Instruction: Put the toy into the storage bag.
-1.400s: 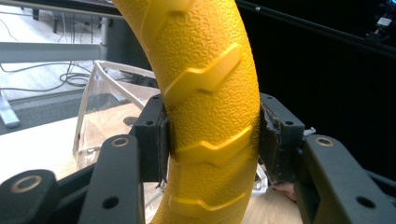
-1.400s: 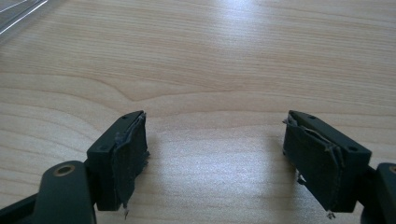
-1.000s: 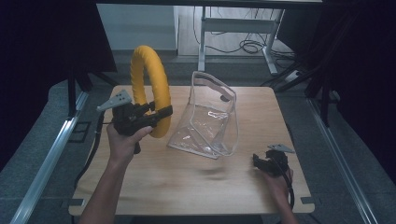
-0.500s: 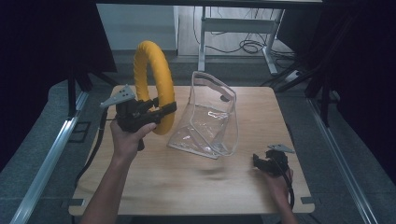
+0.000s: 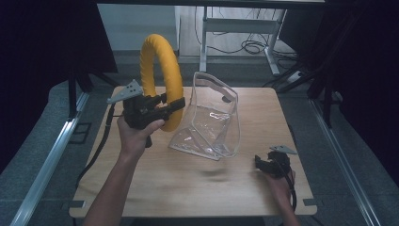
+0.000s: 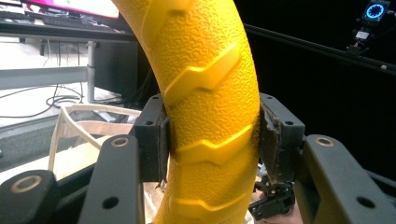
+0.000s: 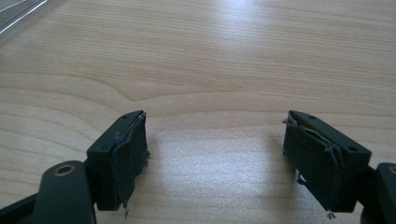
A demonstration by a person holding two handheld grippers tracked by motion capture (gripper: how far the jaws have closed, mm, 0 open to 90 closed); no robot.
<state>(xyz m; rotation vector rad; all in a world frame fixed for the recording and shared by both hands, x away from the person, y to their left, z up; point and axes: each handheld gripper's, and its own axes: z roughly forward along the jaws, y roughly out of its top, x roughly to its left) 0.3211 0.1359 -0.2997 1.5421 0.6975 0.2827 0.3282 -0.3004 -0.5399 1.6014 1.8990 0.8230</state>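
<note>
My left gripper [image 5: 162,107] is clamped on a yellow ring [image 5: 160,70], one jaw pressing each side of its thick, bumpy, ridged band. I hold the ring upright and lifted off the table, over the left half of the top, with its upper arc rising well above my hand [image 5: 134,139]. In the left gripper view the ring [image 6: 205,107] runs straight up between the two black pads [image 6: 161,144], which bite into it on both sides.

My right gripper [image 5: 268,162] sits low near the table's front right corner, held in my right hand [image 5: 280,181]. Its jaws stand wide apart with nothing between them. In the right gripper view the worn pads [image 7: 128,154] hover just over bare wood.

The table [image 5: 188,188] is light wood with a plain grain, square, set on a grey floor. A metal rail [image 5: 47,165] runs along the floor at the left. Behind the table the room is dark, with black curtains at both sides, a desk frame [image 5: 235,28] and loose cables [image 5: 249,46] on the floor.

Just to the right of the ring, near the table's middle, stands a clear plastic bag [image 5: 211,117]. Its mouth is open and faces up, and it leans slightly. Through its walls I see the wood beneath; I can make out nothing inside it. The ring hangs close beside the bag's left edge, but I cannot tell whether they touch. The right gripper is well apart from the bag.
</note>
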